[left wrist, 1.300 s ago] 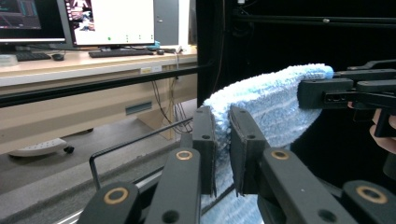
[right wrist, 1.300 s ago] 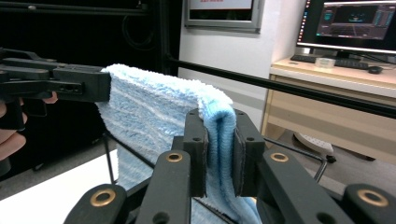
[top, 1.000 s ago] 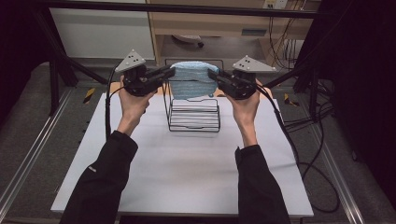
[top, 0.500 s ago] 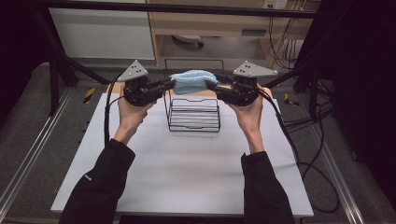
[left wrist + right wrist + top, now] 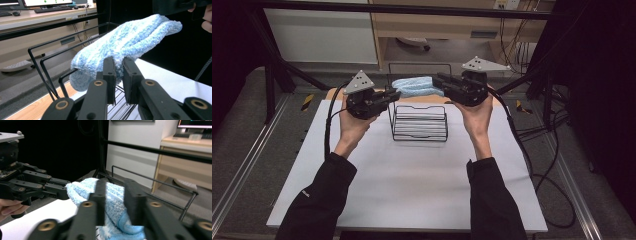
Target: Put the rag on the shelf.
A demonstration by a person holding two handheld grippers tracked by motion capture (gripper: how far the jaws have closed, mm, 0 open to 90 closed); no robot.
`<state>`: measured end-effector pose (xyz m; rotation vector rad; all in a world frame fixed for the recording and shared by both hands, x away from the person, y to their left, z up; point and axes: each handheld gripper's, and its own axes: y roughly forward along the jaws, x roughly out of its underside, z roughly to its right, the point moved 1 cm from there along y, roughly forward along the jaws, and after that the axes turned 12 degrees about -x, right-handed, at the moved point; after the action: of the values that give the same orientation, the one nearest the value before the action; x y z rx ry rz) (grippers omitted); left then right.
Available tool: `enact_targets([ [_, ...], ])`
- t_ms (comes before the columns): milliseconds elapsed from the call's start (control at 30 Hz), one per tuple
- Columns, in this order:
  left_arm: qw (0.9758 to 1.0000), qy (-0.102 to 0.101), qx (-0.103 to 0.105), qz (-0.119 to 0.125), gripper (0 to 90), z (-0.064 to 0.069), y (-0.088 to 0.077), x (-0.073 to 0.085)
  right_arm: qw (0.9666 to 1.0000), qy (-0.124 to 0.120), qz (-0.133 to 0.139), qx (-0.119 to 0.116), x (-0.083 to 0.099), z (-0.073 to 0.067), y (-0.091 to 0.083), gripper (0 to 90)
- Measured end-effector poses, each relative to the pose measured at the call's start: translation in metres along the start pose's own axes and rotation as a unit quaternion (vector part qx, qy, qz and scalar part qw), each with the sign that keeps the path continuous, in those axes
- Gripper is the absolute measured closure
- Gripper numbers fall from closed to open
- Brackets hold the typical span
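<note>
The wire rack (image 5: 419,122) stands near the surface's (image 5: 412,190) far edge, blocking the middle there. The near half lies open.

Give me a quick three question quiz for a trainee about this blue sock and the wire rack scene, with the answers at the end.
1. True or false: the fluffy light blue sock lies flat on the white table top.
2. Which holds an end of the sock: A, the left hand-held gripper alone; B, the right hand-held gripper alone; C, both?
3. What stands on the table below the sock?

Key
1. False: it is stretched in the air between the two grippers.
2. C: each has its jaws closed on one end.
3. The black wire rack, which the sock does not rest in.
</note>
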<state>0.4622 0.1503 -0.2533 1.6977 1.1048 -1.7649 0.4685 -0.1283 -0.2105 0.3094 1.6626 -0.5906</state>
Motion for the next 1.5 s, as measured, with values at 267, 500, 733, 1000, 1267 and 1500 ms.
enact_targets([
  [267,0.9998,-0.016,0.008,-0.010,74.9,-0.001,-0.006,-0.004,0.9988,0.018,-0.046,-0.002,0.012,0.001,0.006,89.4],
  [500,0.9992,-0.038,0.008,-0.010,75.7,0.001,-0.010,-0.023,0.9981,0.023,-0.057,-0.001,0.023,0.003,0.007,89.5],
  [733,0.9978,-0.051,-0.001,-0.044,84.8,0.005,0.002,-0.020,0.9975,0.021,-0.068,0.001,0.032,0.005,0.008,89.5],
  [1000,0.9954,-0.040,-0.021,-0.084,89.0,0.007,0.020,0.002,0.9976,0.029,-0.064,0.003,0.044,0.010,0.006,89.1],
  [1267,0.9952,-0.035,-0.039,-0.082,89.2,0.006,0.030,0.011,0.9981,0.026,-0.056,0.005,0.058,0.015,0.008,88.1],
  [1500,0.9957,-0.041,-0.042,-0.072,89.2,0.004,0.034,0.013,0.9986,0.018,-0.048,0.012,0.064,0.017,0.010,87.4],
])
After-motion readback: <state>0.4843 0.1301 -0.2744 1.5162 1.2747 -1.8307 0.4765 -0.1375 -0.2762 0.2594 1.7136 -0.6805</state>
